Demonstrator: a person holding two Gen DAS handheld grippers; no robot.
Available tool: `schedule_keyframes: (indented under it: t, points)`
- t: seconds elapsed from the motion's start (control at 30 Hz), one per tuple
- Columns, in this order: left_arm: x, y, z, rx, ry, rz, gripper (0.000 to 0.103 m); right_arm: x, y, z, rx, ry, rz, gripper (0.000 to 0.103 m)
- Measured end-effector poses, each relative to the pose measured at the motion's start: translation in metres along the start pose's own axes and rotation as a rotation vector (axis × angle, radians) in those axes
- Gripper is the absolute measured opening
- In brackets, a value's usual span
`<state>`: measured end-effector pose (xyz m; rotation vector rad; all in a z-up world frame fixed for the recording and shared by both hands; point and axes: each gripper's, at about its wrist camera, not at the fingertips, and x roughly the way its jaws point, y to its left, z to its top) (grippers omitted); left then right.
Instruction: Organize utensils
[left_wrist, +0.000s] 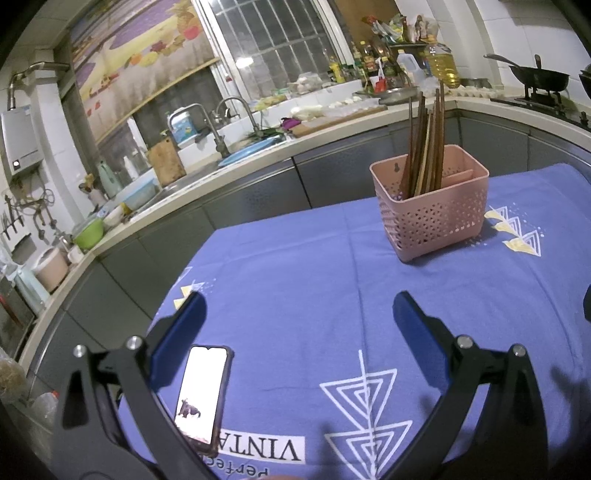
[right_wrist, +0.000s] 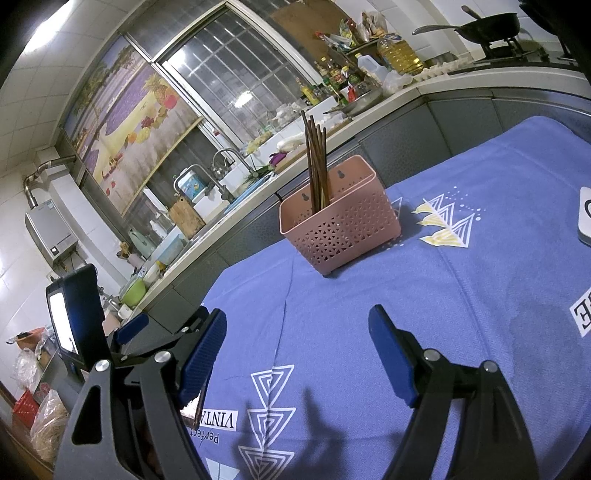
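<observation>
A pink perforated utensil basket (left_wrist: 430, 210) (right_wrist: 341, 225) stands on the blue tablecloth (left_wrist: 295, 280) (right_wrist: 480, 295), far side of the table. Several brown wooden chopsticks (left_wrist: 424, 147) (right_wrist: 316, 166) stand upright in its left compartment; the right compartment looks empty. My left gripper (left_wrist: 299, 314) hovers open over the cloth, well short of the basket, nothing between its blue pads. My right gripper (right_wrist: 297, 332) is open too, nothing between its fingers, also short of the basket. The left gripper's tip and its screen (right_wrist: 74, 317) show at the left of the right wrist view.
A phone (left_wrist: 203, 391) with a lit screen lies on the cloth by the left gripper's left finger. A white object (right_wrist: 585, 218) sits at the table's right edge. Behind the table runs a kitchen counter with a sink (left_wrist: 229, 155), bottles (left_wrist: 369, 66) and a wok (left_wrist: 535, 77).
</observation>
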<state>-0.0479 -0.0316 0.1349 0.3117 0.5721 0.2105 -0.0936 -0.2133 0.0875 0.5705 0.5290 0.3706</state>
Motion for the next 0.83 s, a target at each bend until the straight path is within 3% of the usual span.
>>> schedule_keyframes:
  t: [0.47,0.83]
  points:
    - [0.007,-0.009,0.001,0.015,0.04,-0.098,0.097,0.0,-0.002,0.001,0.002,0.001,0.001,0.079]
    - [0.006,-0.012,0.001,0.021,0.051,-0.107,0.097,0.002,0.002,-0.007,0.02,0.007,0.001,0.079]
